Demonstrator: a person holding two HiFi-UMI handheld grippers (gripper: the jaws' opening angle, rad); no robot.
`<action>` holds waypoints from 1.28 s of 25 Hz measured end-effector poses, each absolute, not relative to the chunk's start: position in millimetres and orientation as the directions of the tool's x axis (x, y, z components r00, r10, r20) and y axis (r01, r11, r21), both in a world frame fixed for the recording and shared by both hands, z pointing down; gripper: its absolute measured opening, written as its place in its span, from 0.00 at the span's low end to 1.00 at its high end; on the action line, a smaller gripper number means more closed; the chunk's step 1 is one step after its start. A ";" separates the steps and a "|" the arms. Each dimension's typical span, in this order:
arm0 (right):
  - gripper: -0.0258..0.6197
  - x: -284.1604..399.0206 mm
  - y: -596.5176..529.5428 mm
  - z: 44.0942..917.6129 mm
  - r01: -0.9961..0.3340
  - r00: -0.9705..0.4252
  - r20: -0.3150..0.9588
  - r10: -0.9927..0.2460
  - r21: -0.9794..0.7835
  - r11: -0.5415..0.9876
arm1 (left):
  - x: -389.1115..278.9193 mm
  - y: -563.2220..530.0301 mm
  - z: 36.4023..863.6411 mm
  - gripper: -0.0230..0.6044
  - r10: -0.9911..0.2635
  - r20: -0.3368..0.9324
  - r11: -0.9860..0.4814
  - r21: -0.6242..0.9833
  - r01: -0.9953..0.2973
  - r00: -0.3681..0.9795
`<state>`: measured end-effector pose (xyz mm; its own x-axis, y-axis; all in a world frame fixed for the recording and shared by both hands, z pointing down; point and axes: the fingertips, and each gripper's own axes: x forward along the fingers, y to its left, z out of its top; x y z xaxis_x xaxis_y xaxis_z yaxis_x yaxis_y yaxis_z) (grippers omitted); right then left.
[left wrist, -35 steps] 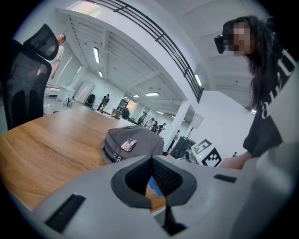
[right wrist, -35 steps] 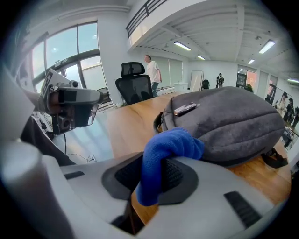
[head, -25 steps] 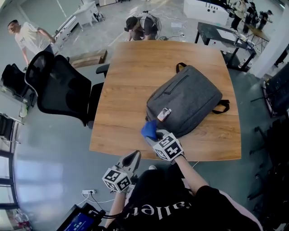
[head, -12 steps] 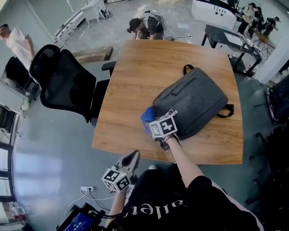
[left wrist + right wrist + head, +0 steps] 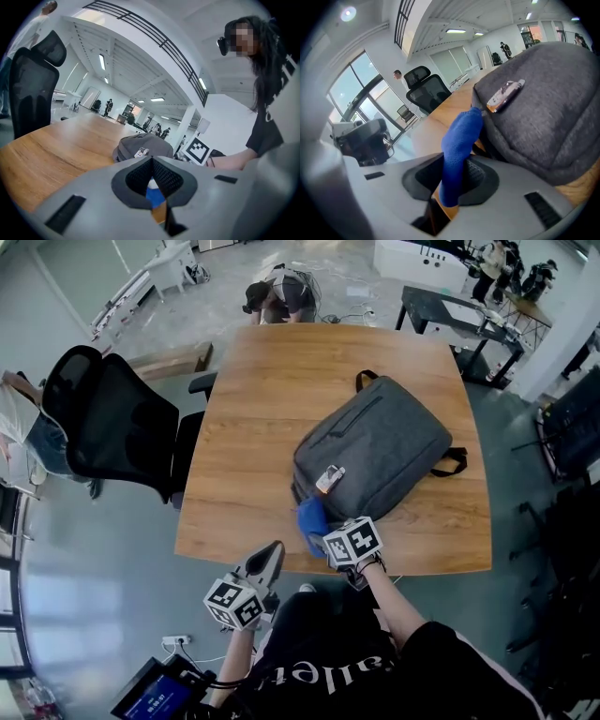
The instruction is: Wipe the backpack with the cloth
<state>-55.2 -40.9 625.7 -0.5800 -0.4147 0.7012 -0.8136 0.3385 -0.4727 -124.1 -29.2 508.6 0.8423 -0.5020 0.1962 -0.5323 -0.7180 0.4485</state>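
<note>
Right gripper (image 5: 320,527) pinches the blue cloth (image 5: 310,515), with the backpack (image 5: 384,442) just ahead. The print on its tag (image 5: 329,480) is too small to read. Left gripper (image 5: 269,559) has its jaws together, empty.

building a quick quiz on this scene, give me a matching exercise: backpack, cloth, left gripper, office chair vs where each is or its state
Column 1
1. backpack
2. cloth
3. left gripper
4. office chair

Column 2
A. on the floor by the left edge of the table
B. clamped in the right gripper
C. lying flat on the table
D. shut on nothing, off the table's near edge

Pairs: 1-C, 2-B, 3-D, 4-A
</note>
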 end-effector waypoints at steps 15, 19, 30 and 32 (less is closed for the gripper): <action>0.18 56.2 36.4 589.1 -0.732 -0.659 0.678 -0.325 -0.479 0.484 | -7.9 -36.3 483.5 0.04 -0.550 0.139 -0.710 0.442 -0.548 0.824; 0.18 117.6 22.5 554.8 -0.714 -0.686 0.622 -0.377 -0.476 0.514 | 36.9 -39.5 476.8 0.04 -0.545 0.127 -0.722 0.431 -0.541 0.829; 0.18 382.3 -113.0 503.1 -0.821 -0.423 0.705 -0.569 -0.033 0.570 | 104.2 -45.6 485.6 0.04 -0.542 0.174 -0.706 0.437 -0.558 0.822; 0.18 406.7 -150.5 497.9 -0.794 -0.405 0.709 -0.578 0.041 0.607 | 108.0 -49.6 488.9 0.04 -0.542 0.190 -0.700 0.437 -0.565 0.819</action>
<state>406.7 -150.5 497.9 -0.4047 -0.5779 0.7087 -0.7939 0.6066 0.0412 108.0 -49.6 488.9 0.8185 -0.5422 0.1899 -0.5649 -0.6998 0.4372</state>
